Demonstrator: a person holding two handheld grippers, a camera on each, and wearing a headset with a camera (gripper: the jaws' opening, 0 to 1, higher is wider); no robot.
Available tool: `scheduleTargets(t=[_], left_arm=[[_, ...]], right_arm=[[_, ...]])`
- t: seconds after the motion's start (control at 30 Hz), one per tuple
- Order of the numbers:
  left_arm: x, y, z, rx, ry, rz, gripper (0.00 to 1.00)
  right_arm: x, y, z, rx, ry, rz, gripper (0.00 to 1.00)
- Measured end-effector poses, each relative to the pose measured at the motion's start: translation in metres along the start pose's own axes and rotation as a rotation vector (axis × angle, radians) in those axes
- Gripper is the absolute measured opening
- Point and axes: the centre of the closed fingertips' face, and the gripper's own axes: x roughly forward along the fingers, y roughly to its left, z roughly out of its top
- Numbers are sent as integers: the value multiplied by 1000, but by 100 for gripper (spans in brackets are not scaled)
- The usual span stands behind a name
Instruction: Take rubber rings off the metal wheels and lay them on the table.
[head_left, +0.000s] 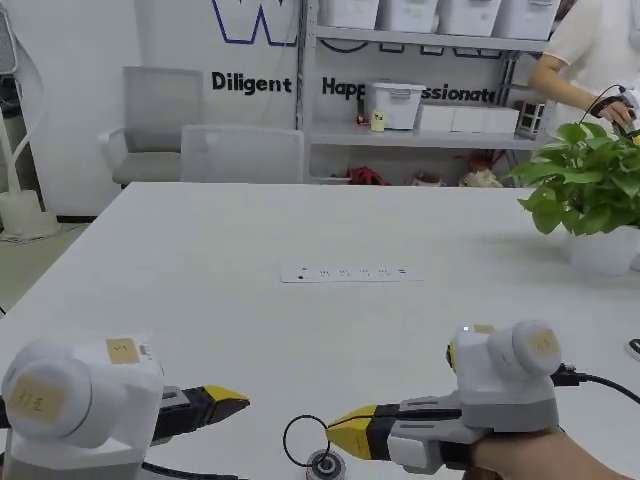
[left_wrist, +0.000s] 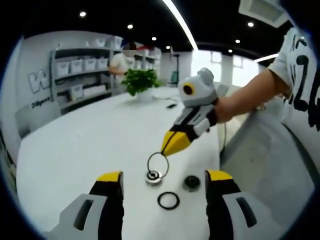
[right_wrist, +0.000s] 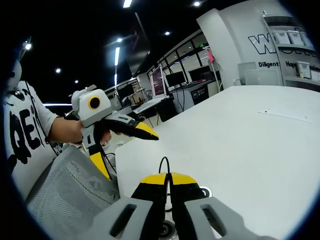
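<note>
I'm holding the right gripper (head_left: 333, 426) low over the near edge of the white table (head_left: 300, 230), its jaws pinched together on a thin black rubber ring (left_wrist: 158, 163). The ring is standing up as an open loop from the yellow tips. Its lower edge is reaching down to a small metal wheel (left_wrist: 153, 176) sitting on the table right under it. I cannot tell whether the ring is still hooked on that wheel or only touching it.

I'm keeping the left gripper (head_left: 238, 405) just beside this, off to the left, pointing at the same spot. Its jaws are spread wide and gripping nothing. In the left gripper view, the wheel is lying ahead between its two tips.

A second ring (left_wrist: 168, 200) is lying flat on the table, just in front of the wheel. A darker wheel (left_wrist: 191, 183) is sitting near it, to the right. Farther back, a potted plant (head_left: 585, 180) is standing at the table's right side.
</note>
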Motion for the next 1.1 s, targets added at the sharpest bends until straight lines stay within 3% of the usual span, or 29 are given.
scheduleTargets(t=[0.3,1.1], left_arm=[[-8,-5,-5,-9,6,2,73],[-32,-1,-24,-45,25,58,80]], right_arm=[[3,6,-1,-1,5,17,0],[16,12,-12,18,43,46,0]])
